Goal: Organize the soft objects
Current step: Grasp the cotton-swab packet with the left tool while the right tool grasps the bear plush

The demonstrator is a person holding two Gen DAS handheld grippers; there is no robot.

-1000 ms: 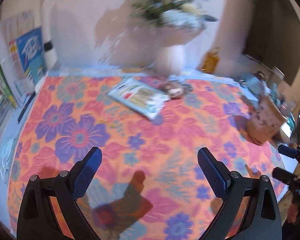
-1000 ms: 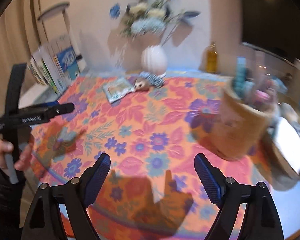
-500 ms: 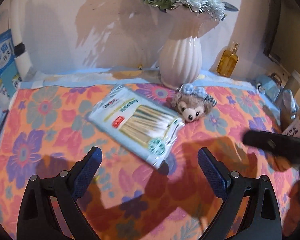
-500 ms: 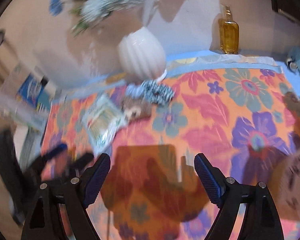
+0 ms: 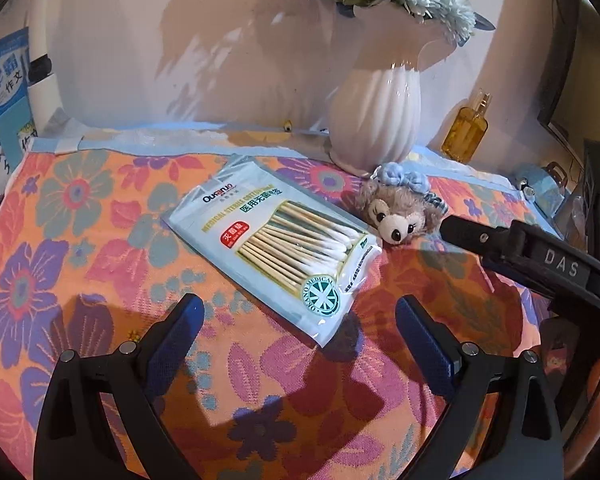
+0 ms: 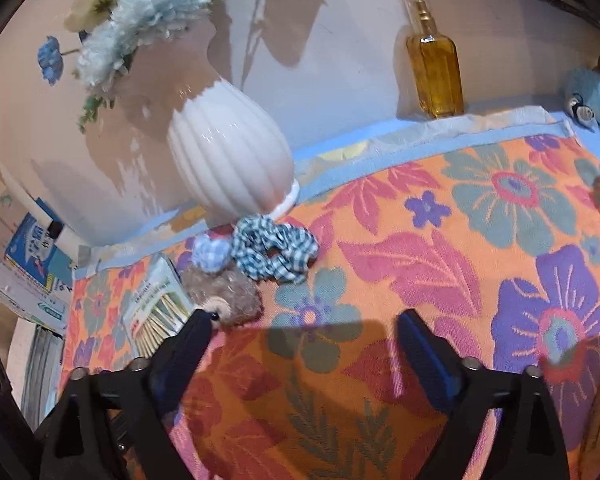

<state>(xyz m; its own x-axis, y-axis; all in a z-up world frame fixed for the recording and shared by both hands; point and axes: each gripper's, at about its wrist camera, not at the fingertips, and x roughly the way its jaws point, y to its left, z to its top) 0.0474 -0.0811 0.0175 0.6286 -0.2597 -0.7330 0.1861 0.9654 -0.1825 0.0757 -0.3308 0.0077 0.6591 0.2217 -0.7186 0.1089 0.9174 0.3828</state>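
Observation:
A small brown plush bear (image 5: 398, 210) with a blue bow lies on the flowered tablecloth (image 5: 80, 216) before a white vase; it also shows in the right wrist view (image 6: 224, 294). A blue checked scrunchie (image 6: 274, 252) lies just right of it. A flat pack of cotton swabs (image 5: 276, 240) lies left of the bear and shows in the right wrist view (image 6: 156, 312). My left gripper (image 5: 298, 320) is open and empty, just short of the pack's near corner. My right gripper (image 6: 304, 334) is open and empty; its left fingertip (image 6: 198, 330) is next to the bear. It enters the left wrist view from the right (image 5: 528, 258).
A white ribbed vase (image 5: 374, 120) with flowers stands at the wall, seen too in the right wrist view (image 6: 230, 152). An amber glass bottle (image 6: 434, 68) stands to its right. Blue booklets (image 5: 4, 96) lean at the far left. A blue item (image 6: 592, 96) lies at the far right.
Both grippers have moved forward across the table toward the vase. The bear, scrunchie and swab pack are now close. Both grippers stay open.

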